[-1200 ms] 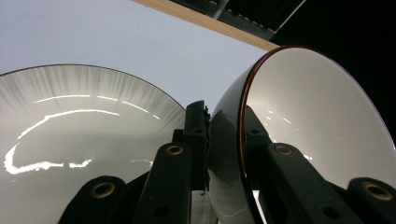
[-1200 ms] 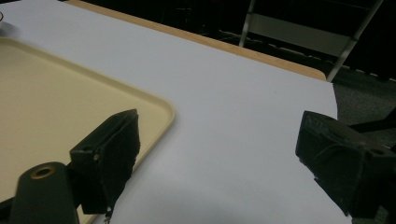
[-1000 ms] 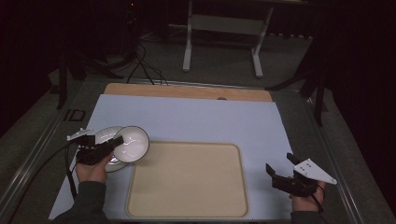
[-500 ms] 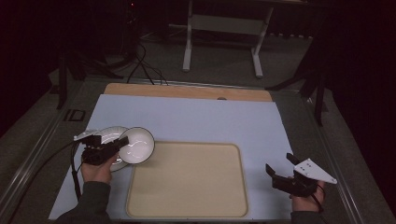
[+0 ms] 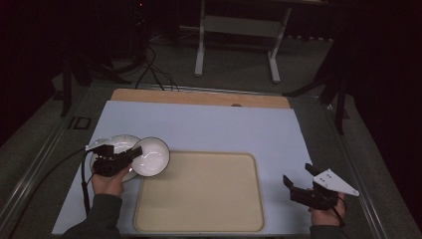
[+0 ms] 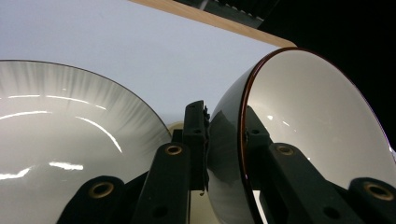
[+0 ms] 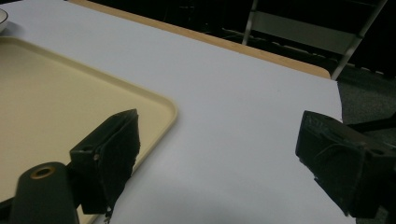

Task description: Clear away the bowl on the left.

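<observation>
Left of the beige tray (image 5: 199, 191), my left gripper (image 5: 130, 155) pinches the rim of a white bowl (image 5: 151, 157), tilted above a white plate (image 5: 112, 149). Right of the tray, my right gripper (image 5: 298, 181) hangs wide apart, holding nothing.

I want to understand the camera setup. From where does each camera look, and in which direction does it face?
High view: above the person's side, looking forward and down at the tray; forearms, left gripper, right gripper show.
Left gripper view: on the left gripper, along jaws clamping the bowl rim; plate beside.
Right gripper view: on the right gripper, jaws apart, facing the tray corner.
All share the blue mat.
</observation>
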Demonstrator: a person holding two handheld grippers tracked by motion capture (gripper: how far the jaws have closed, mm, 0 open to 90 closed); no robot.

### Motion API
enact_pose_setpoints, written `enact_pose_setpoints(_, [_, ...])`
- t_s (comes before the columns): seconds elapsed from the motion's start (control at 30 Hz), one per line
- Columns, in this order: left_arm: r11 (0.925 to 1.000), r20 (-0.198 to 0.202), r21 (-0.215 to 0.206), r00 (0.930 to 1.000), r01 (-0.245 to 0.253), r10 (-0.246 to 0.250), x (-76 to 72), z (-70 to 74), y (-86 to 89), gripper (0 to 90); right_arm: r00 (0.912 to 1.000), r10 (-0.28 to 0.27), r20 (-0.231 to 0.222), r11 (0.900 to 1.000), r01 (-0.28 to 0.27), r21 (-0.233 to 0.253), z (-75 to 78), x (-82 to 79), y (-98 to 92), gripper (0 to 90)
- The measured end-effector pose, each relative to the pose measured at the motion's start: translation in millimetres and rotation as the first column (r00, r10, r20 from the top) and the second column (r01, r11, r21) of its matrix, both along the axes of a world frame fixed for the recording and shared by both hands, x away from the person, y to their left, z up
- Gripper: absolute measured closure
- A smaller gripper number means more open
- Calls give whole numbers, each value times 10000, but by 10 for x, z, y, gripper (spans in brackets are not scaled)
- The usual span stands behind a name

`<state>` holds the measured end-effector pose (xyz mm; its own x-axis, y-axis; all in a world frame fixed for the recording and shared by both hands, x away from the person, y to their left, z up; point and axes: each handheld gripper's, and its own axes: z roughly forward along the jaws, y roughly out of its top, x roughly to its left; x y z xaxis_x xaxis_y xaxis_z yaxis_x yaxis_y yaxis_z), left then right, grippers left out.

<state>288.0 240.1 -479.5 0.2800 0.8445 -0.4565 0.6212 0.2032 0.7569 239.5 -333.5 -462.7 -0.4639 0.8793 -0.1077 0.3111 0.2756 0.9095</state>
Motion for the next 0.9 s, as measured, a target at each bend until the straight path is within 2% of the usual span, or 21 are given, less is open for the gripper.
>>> enact_pose_setpoints(0.33, [9990, -36, 155, 9991, 418, -417, 11, -17, -130, 783, 10000, 0, 0, 10000, 0, -11, 2, -2, -1, 135])
enact_pose_setpoints(0.9, [9911, -44, 520, 9925, 1224, -1224, 13, -37, -371, 779, 10000, 23, -17, 10000, -23, -12, 3, -2, -1, 135])
